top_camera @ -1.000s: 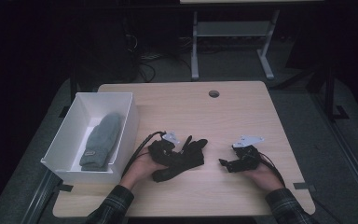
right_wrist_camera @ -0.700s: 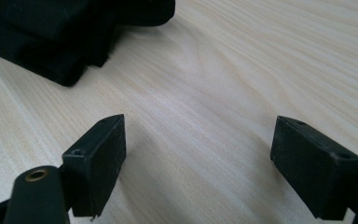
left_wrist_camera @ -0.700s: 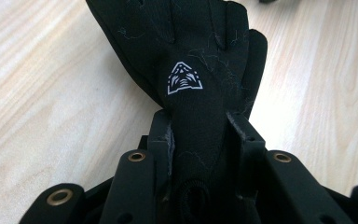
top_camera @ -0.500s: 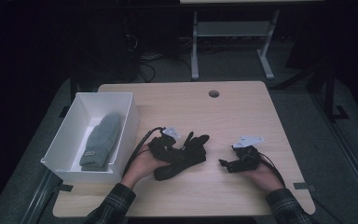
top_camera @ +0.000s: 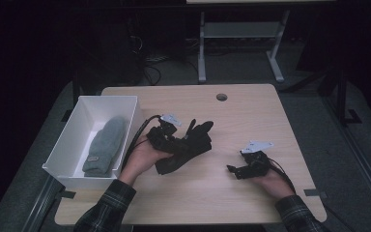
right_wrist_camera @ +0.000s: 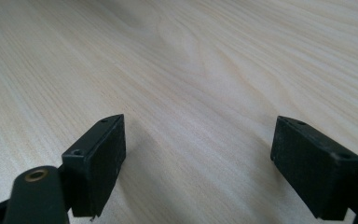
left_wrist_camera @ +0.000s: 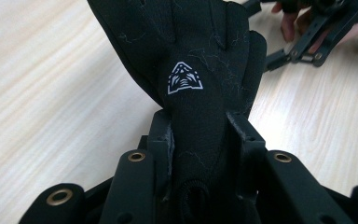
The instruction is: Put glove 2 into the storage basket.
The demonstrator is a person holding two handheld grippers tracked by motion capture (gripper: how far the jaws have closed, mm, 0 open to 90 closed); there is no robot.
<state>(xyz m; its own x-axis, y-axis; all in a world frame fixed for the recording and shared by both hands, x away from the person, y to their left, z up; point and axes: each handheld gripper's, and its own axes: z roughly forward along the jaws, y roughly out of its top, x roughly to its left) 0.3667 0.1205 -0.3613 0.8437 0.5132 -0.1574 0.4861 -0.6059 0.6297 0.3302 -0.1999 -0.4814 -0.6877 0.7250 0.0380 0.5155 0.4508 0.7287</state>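
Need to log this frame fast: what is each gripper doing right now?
Left gripper: jaws shut on the black glove.
Right gripper: jaws open, holding nothing, over the table.

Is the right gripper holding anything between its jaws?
No: in the right gripper view the right gripper has its jaws wide apart, with nothing but bare table between them.

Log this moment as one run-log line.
left tongs: shut on black glove, lifting it | right tongs: open, resting on table | grey mitten: in white bin
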